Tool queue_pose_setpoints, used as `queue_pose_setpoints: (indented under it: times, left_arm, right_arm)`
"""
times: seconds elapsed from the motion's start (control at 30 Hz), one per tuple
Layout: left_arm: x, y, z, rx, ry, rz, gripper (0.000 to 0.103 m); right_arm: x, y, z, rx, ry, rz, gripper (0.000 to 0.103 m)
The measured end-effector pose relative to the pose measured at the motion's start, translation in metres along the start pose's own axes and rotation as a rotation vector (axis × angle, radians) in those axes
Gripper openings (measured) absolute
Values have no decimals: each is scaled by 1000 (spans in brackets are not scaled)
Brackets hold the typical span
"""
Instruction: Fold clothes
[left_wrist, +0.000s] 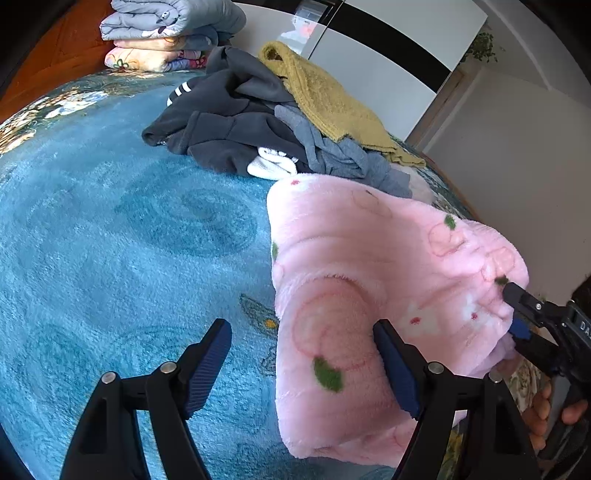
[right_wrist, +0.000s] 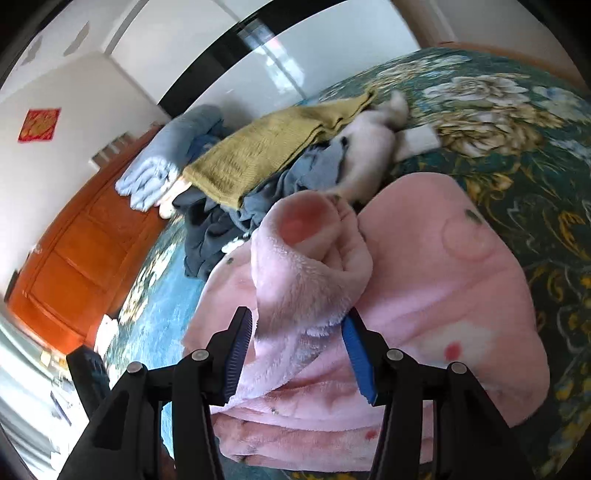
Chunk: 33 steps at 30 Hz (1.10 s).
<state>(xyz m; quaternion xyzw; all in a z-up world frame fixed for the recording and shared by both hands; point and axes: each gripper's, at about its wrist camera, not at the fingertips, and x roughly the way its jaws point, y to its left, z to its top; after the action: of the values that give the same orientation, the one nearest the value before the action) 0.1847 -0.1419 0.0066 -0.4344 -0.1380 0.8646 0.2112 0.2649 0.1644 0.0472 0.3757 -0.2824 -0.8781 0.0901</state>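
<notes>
A fluffy pink garment (left_wrist: 369, 266) with fruit and rabbit prints lies partly folded on the blue plush bedspread (left_wrist: 110, 240). My left gripper (left_wrist: 303, 362) is open over its left edge, its right finger resting on the fabric, nothing held. My right gripper (left_wrist: 517, 314) comes in from the right and pinches the garment's right edge. In the right wrist view a bunched fold of the pink garment (right_wrist: 306, 280) sits between the fingers of my right gripper (right_wrist: 299, 354), whose jaws stand partly apart around it.
A pile of unfolded clothes lies behind: dark grey hoodie (left_wrist: 221, 122), grey garment (left_wrist: 343, 155), mustard towel (left_wrist: 332, 99), white piece (left_wrist: 273, 164). Folded blankets (left_wrist: 166, 33) are stacked at the headboard. An orange wooden cabinet (right_wrist: 74, 251) stands beside the bed.
</notes>
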Motion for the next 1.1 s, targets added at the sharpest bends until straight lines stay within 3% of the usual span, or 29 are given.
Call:
queue_pose_setpoints:
  times: [0.1, 0.23, 0.3, 0.33, 0.4, 0.53, 0.63, 0.8, 0.93, 1.1]
  left_arm:
    - [-1, 3, 0, 0, 0, -9, 81]
    - [-2, 5, 1, -8, 2, -10, 81]
    - [-5, 3, 3, -6, -5, -11, 82]
    - [-7, 2, 4, -3, -10, -12, 81]
    - [-11, 0, 6, 1, -22, -21, 81]
    - [-21, -3, 8, 6, -45, -73, 81]
    - [-21, -8, 10, 19, -40, -91, 81]
    - [-9, -18, 6, 41, 6, -117, 81]
    - [-17, -28, 9, 67, -19, -98, 81]
    - [-35, -50, 21, 121, -87, -134, 81]
  right_arm:
    - [19, -17, 1, 78, 59, 14, 55]
    - [28, -26, 8, 121, 16, 83, 55]
    - [30, -20, 16, 107, 12, 88, 45]
    - [30, -16, 21, 94, 9, 88, 33]
    - [24, -3, 31, 41, -3, 86, 30]
    - [-31, 17, 45, -55, -152, 176, 29]
    - [-65, 8, 41, -97, -250, 134, 29]
    - [-40, -72, 11, 92, -164, -6, 29]
    - [-31, -104, -7, 200, -167, 35, 29]
    - [-45, -95, 0, 119, -149, 14, 38]
